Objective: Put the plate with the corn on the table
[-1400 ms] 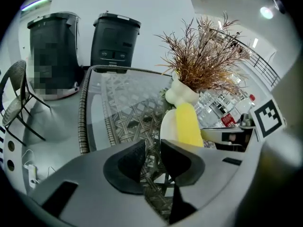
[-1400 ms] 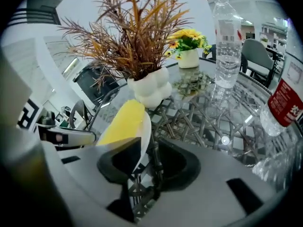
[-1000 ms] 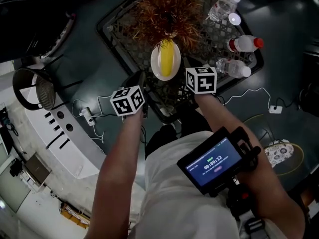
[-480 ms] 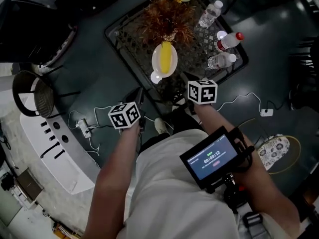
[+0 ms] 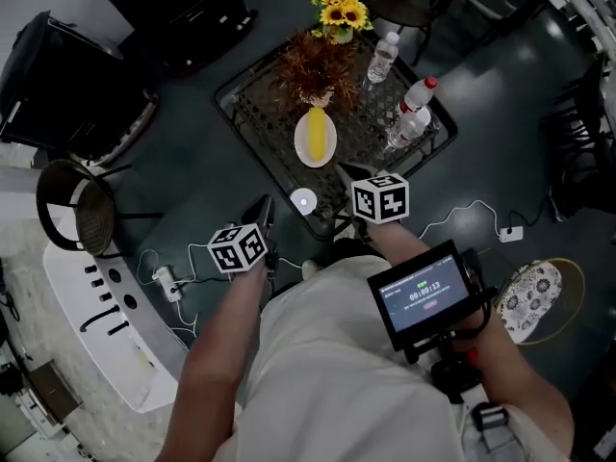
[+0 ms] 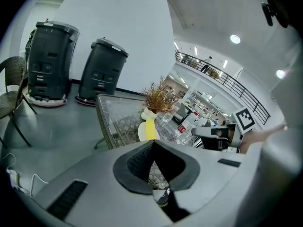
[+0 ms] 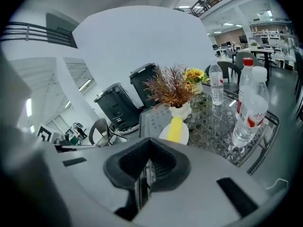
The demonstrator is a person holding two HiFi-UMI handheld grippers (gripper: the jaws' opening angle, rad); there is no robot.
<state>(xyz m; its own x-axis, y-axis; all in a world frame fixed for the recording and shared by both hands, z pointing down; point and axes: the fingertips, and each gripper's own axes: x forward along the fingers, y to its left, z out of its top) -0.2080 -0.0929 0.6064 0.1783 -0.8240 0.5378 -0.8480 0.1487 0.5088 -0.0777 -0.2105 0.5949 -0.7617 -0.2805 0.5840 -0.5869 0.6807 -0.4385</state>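
Observation:
A white oval plate (image 5: 315, 136) with a yellow corn cob (image 5: 316, 133) lies on the black mesh table (image 5: 258, 114), just in front of a white vase of dried brown plants (image 5: 313, 70). Both grippers are off the table's near edge and hold nothing. My left gripper (image 5: 264, 208) is shut, low and to the left of the table corner. My right gripper (image 5: 345, 172) is shut just beyond the near edge. The plate (image 6: 147, 130) shows far ahead of the left gripper (image 6: 154, 167). It also shows as plate (image 7: 174, 132) beyond the right gripper (image 7: 143, 174).
Three water bottles (image 5: 412, 96) and a sunflower pot (image 5: 337, 12) stand on the table's right and far side. A wicker chair (image 5: 77, 210), black bins (image 5: 67, 75), floor cables (image 5: 481, 210) and a patterned stool (image 5: 534, 295) surround it. A monitor (image 5: 423, 292) hangs at the person's chest.
Both grippers have drawn back from beside the plate to beyond the table's near edge. The view has risen and pulled away. The plate with the corn stays on the table.

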